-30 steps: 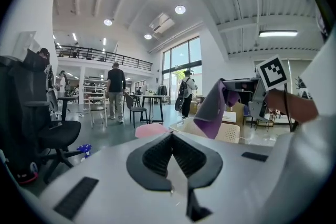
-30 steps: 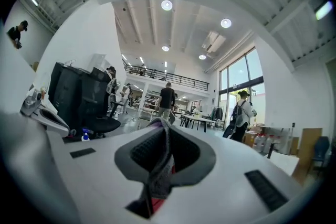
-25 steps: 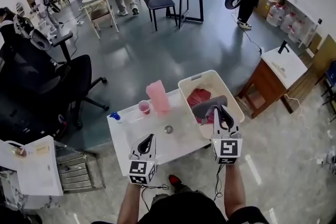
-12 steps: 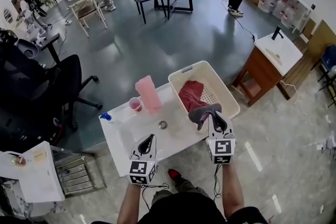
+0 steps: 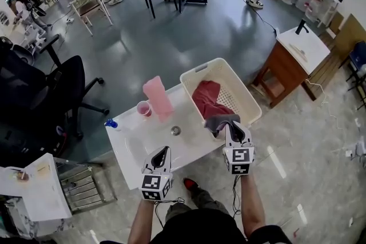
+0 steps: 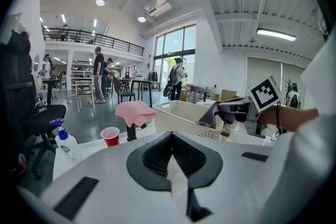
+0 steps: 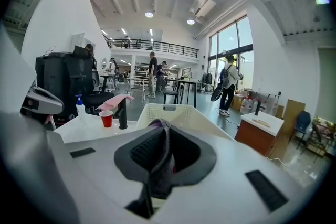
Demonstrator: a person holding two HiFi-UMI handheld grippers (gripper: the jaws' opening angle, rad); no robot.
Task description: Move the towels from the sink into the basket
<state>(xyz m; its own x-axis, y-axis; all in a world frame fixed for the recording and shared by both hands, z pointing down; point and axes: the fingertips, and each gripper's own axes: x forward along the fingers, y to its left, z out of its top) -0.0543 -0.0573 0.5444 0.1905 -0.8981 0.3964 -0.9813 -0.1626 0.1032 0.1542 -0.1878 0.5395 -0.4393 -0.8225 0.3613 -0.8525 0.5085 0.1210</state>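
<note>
Right gripper [image 5: 231, 124] fingers clamping grey towel [image 5: 219, 121], hanging over basket [image 5: 197, 72] near rim by worktop [image 5: 127, 143] right edge; basket hollow lying straight ahead; left gripper [image 5: 162, 152] fingers together, empty, farther off

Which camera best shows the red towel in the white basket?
The head view: looking down, it shows the red towel inside the basket. In the left gripper view the basket wall hides it; in the right gripper view the held grey towel blocks it.
</note>
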